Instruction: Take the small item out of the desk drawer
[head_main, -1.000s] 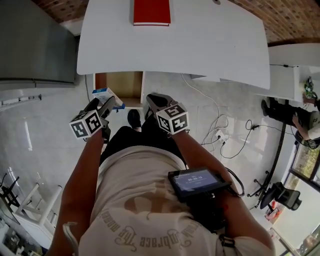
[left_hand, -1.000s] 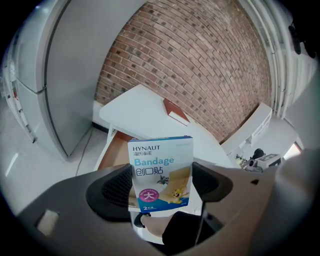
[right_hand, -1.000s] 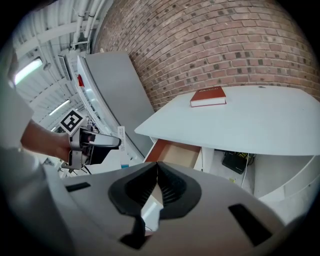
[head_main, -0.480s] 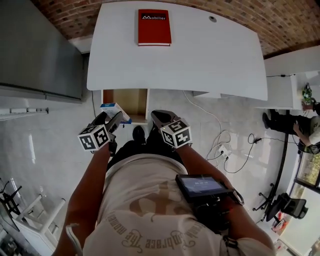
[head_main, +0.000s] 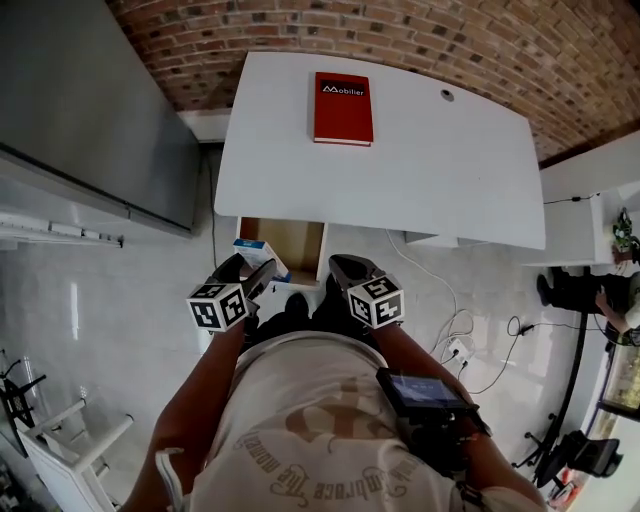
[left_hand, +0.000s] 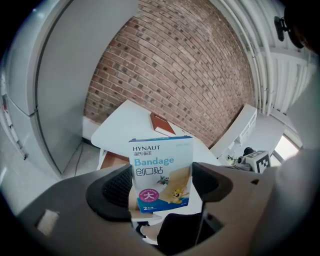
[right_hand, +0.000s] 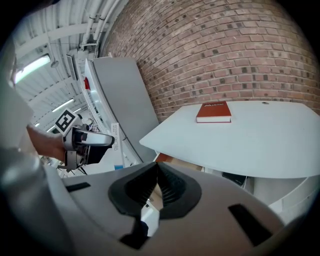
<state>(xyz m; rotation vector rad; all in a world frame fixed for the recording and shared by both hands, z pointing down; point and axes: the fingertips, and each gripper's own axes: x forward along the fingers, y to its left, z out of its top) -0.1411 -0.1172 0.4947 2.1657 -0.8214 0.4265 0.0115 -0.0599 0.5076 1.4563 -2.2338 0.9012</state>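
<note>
A small blue-and-white bandage box (left_hand: 161, 175) stands upright between the pads of my left gripper (left_hand: 161, 189), which is shut on it. In the head view the box (head_main: 256, 254) is held in the left gripper (head_main: 252, 276) just in front of the open wooden drawer (head_main: 284, 243) under the white desk (head_main: 440, 170). My right gripper (head_main: 347, 270) hovers beside it on the right, shut and empty; in its own view the right gripper (right_hand: 157, 187) has its jaws together. That view also shows the left gripper (right_hand: 86, 143) holding the box (right_hand: 116, 136).
A red book (head_main: 343, 108) lies at the desk's far edge by the brick wall. A grey cabinet (head_main: 90, 110) stands to the left of the desk. Cables and a power strip (head_main: 455, 350) lie on the tiled floor to the right. A white side unit (head_main: 590, 215) is further right.
Both grippers have risen and drawn back from the drawer, the left one keeping the bandage box. The head view has tilted up, showing more of the desk and brick wall.
</note>
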